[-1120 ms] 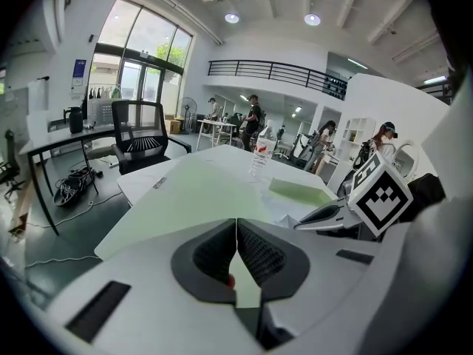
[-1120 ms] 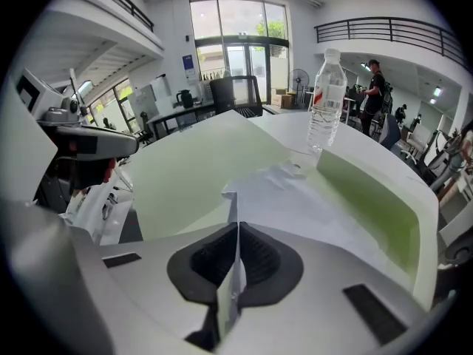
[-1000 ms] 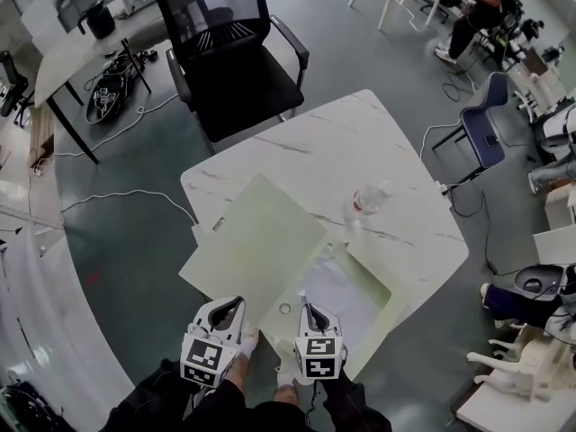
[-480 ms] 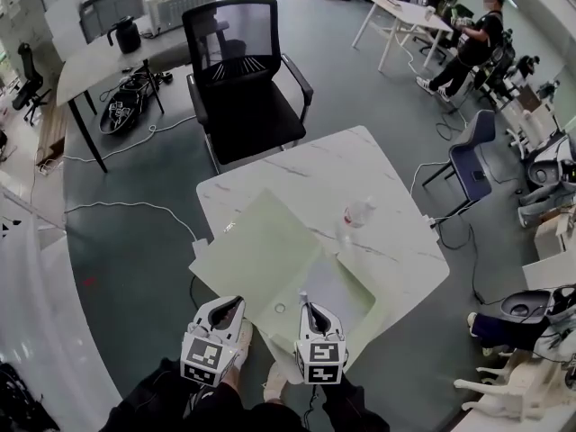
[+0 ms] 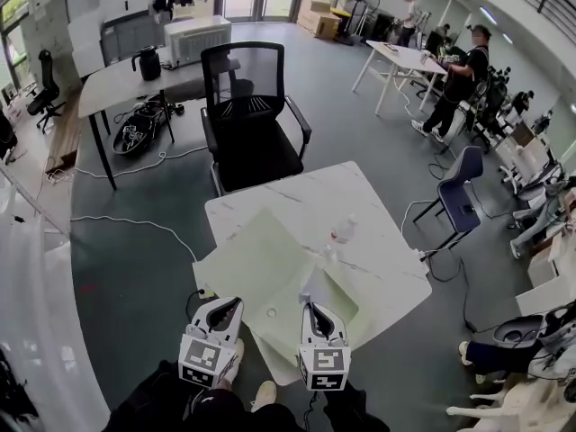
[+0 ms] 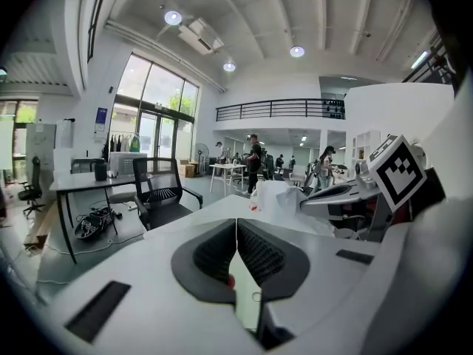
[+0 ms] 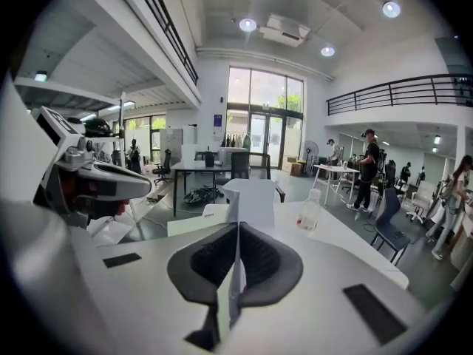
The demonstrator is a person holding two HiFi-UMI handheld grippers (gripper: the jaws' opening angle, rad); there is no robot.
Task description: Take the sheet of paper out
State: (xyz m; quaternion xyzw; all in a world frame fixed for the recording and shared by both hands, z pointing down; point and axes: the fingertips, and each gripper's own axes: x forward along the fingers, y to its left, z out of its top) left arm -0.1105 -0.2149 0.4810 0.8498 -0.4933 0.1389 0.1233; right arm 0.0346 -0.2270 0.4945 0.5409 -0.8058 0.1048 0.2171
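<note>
Right gripper view is showing the right gripper [image 7: 238, 226] with its jaws pressed flat on the sheet of paper [image 7: 250, 198]. The white sheet is running edge-on through the slit between the pads and standing up beyond the tips, bent into a loose fold. In the head view it is rising from the right half of the open pale-green folder [image 5: 252, 259]. The folder is lying across the near part of the marble table [image 5: 297, 196] and overhanging the near edge toward the person. The left gripper [image 6: 236, 222] is closed too. Its pads are meeting, and a thin pale-green strip is showing in the slit below them, which is probably the folder's near edge being pinched to steady it. A plastic bottle [image 5: 339, 233] is standing on the table just beyond the folder.

As a judgement, the task is sitting about midway. The sheet is gripped and its near end is raised off the folder, but the pictures are not showing whether its far end is free of the folder. What is remaining is drawing it fully clear and setting it apart from the folder.

The sheet itself is looking thin and limp — plain white, creased and buckling near the grip rather than lying flat.
</note>
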